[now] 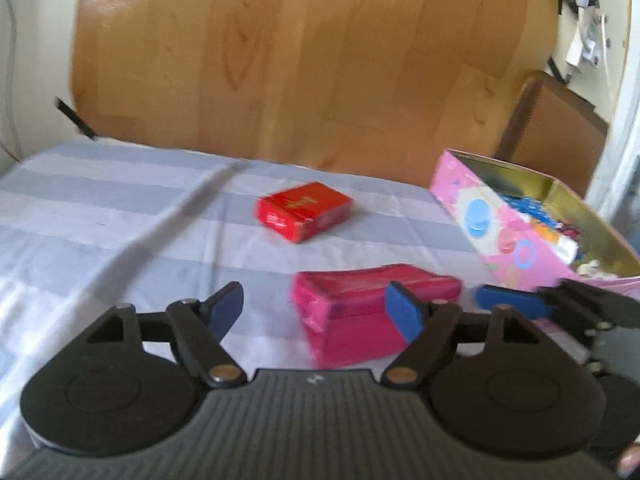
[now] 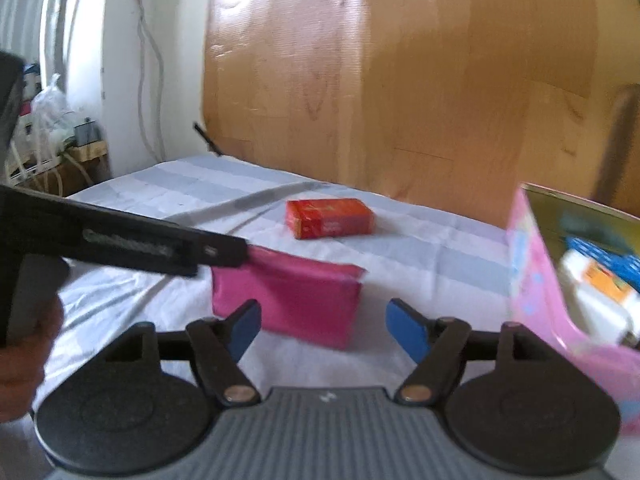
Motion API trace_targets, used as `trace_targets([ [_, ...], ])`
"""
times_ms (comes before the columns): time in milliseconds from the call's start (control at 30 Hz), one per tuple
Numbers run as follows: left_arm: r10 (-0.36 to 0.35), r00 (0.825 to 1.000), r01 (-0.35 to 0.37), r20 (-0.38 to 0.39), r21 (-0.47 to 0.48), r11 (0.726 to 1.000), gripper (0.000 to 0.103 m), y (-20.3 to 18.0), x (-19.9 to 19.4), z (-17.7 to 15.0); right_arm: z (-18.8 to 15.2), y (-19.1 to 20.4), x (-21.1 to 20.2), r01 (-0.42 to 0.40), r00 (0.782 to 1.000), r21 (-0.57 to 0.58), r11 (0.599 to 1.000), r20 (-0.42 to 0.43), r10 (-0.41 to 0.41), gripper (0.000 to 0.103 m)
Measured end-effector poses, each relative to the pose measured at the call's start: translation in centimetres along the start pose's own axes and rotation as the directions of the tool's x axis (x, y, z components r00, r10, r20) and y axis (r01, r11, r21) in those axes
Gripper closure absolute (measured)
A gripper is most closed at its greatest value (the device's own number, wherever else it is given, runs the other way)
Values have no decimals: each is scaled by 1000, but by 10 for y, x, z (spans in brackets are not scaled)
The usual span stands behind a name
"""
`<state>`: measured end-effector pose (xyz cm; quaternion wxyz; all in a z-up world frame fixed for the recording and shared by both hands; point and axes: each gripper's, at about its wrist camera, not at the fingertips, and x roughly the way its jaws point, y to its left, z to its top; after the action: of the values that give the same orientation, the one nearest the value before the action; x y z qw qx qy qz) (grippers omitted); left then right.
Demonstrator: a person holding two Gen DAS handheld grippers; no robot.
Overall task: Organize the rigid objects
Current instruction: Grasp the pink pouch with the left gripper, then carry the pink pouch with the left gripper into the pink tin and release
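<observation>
With both the left gripper (image 1: 316, 312) and right gripper (image 2: 324, 326) open and empty, the soft-looking magenta rectangular packet (image 2: 288, 300) just ahead of their fingers risked slipping or crumpling if pinched off-centre.

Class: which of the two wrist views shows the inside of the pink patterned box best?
The left wrist view: the pink patterned box sits almost whole there, with its gold inner walls and contents visible. In the right wrist view the box is cut off at the picture's edge, showing only one corner and some contents.
</observation>
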<state>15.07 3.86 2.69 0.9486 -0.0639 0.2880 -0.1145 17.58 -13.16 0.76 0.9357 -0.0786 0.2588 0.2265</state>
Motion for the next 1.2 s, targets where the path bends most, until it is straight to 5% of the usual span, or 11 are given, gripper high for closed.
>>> trace_targets([
  [33,-33,999,33,-14,-16,999,24,0,5,1,2,0,5,-14,1000,-10,1000,-8,14,30],
  [67,-73,997,72,-23,-29,997,36,0,8,1,4,0,9,-31,999,-12,999,-17,31,38],
  [133,-90,995,89,-40,-32,996,42,-5,11,0,7,0,16,-53,998,-1,999,-34,53,58],
  [300,-116,993,116,18,-9,993,44,-25,-15,5,7,-9,-6,-32,999,55,998,17,31,61],
  [500,-222,967,208,123,120,971,44,-91,-35,32,14,-31,-69,127,969,37,991,207,-132,61],
  [833,-404,914,400,-39,262,878,44,-226,48,38,-25,-156,-118,341,916,232,911,135,-377,61],
  [967,-389,911,413,-139,263,872,42,-255,89,41,-37,-205,-108,356,923,300,885,36,-383,61],
  [1033,-352,924,382,-151,298,875,39,-268,99,45,-40,-221,-100,352,928,322,879,2,-372,61],
  [1200,-244,956,287,-165,327,900,35,-283,122,61,-33,-233,-73,442,891,252,861,-14,-454,60],
])
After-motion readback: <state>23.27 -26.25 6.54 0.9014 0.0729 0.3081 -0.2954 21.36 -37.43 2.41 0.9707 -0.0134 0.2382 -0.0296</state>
